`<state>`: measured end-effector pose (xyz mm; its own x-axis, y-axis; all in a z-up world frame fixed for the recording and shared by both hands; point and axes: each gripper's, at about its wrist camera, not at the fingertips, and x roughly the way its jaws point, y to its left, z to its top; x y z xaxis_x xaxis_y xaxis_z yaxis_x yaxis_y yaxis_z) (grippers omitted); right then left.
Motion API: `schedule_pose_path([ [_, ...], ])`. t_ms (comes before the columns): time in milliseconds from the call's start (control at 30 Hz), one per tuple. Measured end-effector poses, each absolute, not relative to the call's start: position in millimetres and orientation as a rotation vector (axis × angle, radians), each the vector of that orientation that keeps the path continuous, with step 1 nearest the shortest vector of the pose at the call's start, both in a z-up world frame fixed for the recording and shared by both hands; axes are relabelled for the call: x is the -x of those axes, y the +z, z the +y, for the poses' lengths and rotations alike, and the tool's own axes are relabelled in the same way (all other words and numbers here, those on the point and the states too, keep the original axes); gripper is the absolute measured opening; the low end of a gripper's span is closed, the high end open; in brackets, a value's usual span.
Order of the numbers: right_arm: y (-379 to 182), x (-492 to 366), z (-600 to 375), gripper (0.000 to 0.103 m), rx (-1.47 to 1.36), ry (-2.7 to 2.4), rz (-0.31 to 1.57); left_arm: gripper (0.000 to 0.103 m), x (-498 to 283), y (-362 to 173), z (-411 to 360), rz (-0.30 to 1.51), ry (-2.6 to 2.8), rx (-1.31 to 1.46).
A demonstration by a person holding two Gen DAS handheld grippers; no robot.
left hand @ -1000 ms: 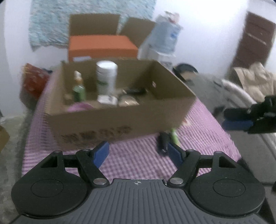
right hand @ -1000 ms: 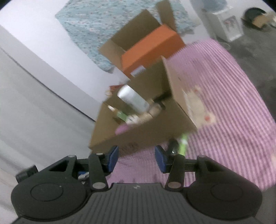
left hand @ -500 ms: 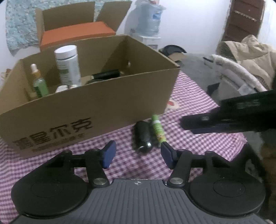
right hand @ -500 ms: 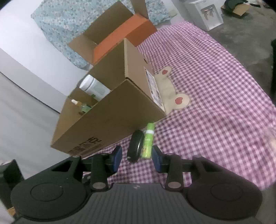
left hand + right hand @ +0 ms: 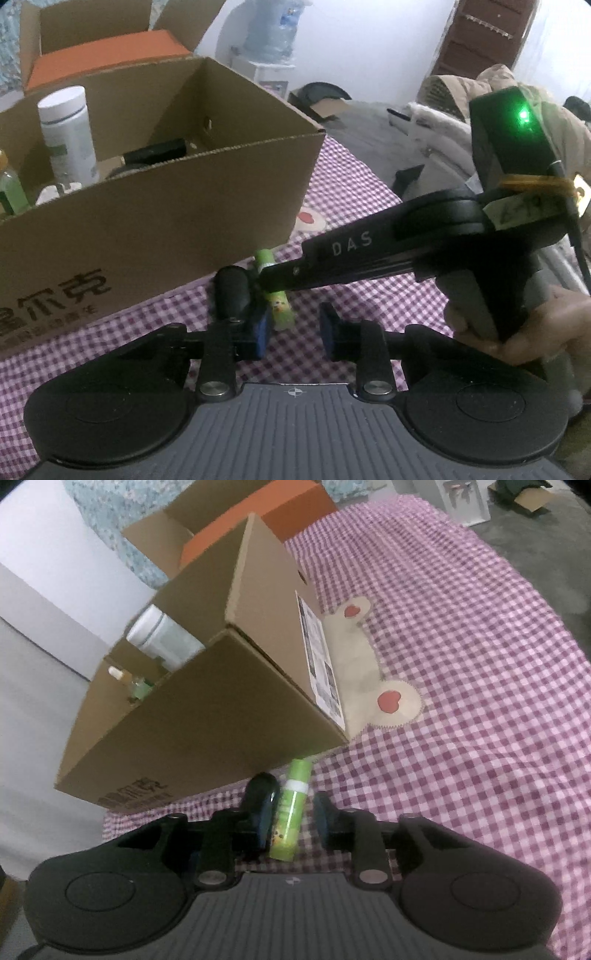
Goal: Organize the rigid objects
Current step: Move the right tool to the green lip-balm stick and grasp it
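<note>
A green tube [image 5: 289, 809] and a black rounded object [image 5: 260, 790] lie side by side on the checked cloth, just in front of the cardboard box [image 5: 207, 716]. My right gripper [image 5: 291, 821] is open, its fingers on either side of the green tube. In the left wrist view the green tube [image 5: 277, 309] and the black object [image 5: 232, 291] lie at my open left gripper [image 5: 295, 328], near its left finger. The right gripper's arm [image 5: 369, 254] reaches across over the tube. The box [image 5: 147, 206] holds a white bottle [image 5: 68, 136] and a green bottle [image 5: 11, 188].
A second cardboard box with an orange top [image 5: 103, 48] stands behind the first. A water dispenser [image 5: 271, 29] stands against the far wall. Clothes [image 5: 491, 88] are piled at the right. The checked cloth [image 5: 461, 664] spreads to the right of the box.
Both grippers have moved in closer to the green tube and black object. The right gripper now straddles the tube, and its arm crosses the left wrist view.
</note>
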<state>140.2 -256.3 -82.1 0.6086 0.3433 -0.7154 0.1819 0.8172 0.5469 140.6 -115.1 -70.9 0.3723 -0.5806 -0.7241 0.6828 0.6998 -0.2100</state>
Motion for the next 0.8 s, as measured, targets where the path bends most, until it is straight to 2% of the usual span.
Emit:
schedule_pose_path([
  [267, -87, -128, -268, 0.015, -0.686, 0.103, 0.925, 0.027, -144, -70, -116, 0.895, -0.836, -0.118],
  [800, -93, -102, -288, 0.015, -0.781, 0.127, 0.949, 0.027, -159, -90, -150, 1.033, -0.875, -0.184],
])
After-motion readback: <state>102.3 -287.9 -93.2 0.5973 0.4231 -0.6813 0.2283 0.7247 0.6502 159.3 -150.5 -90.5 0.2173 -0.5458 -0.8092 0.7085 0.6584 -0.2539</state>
